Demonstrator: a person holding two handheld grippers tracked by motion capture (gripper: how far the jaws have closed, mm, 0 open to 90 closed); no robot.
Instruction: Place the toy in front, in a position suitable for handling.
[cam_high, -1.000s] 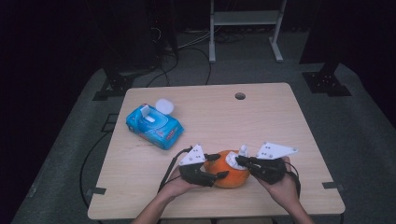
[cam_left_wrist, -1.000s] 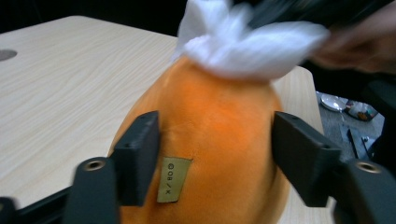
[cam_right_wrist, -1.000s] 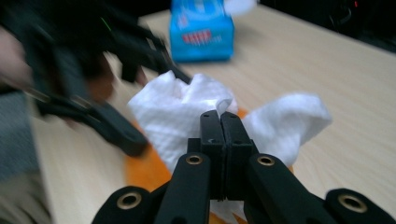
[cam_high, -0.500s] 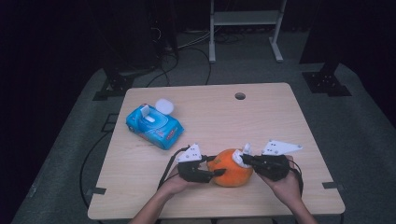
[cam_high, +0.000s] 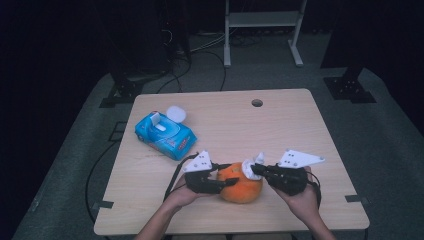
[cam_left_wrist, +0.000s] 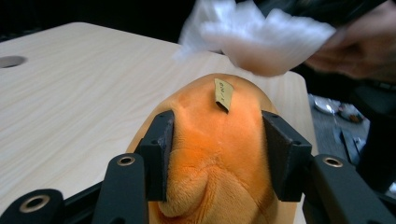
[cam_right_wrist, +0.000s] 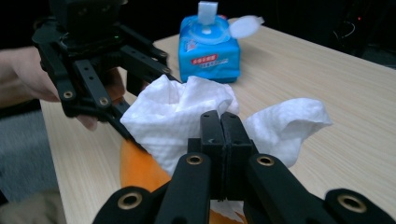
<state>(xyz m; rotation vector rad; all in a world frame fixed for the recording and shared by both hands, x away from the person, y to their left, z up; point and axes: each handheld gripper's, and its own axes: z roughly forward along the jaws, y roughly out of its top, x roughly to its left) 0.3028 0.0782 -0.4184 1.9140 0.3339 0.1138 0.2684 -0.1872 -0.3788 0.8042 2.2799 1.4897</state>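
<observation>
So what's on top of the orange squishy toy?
A crumpled white wipe, pinched in the right gripper, sits over the orange plush toy. A small paper tag shows too. The plush under the wipe is hidden.

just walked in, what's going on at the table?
A person is working with two handheld grippers near the table's front edge. The left gripper is clamped on an orange plush toy, one jaw on each side. The right gripper is shut on a white wipe, held at the top of the toy, so this looks like wiping it. A blue wipes pack sits behind, lid open, a sheet poking up.
</observation>
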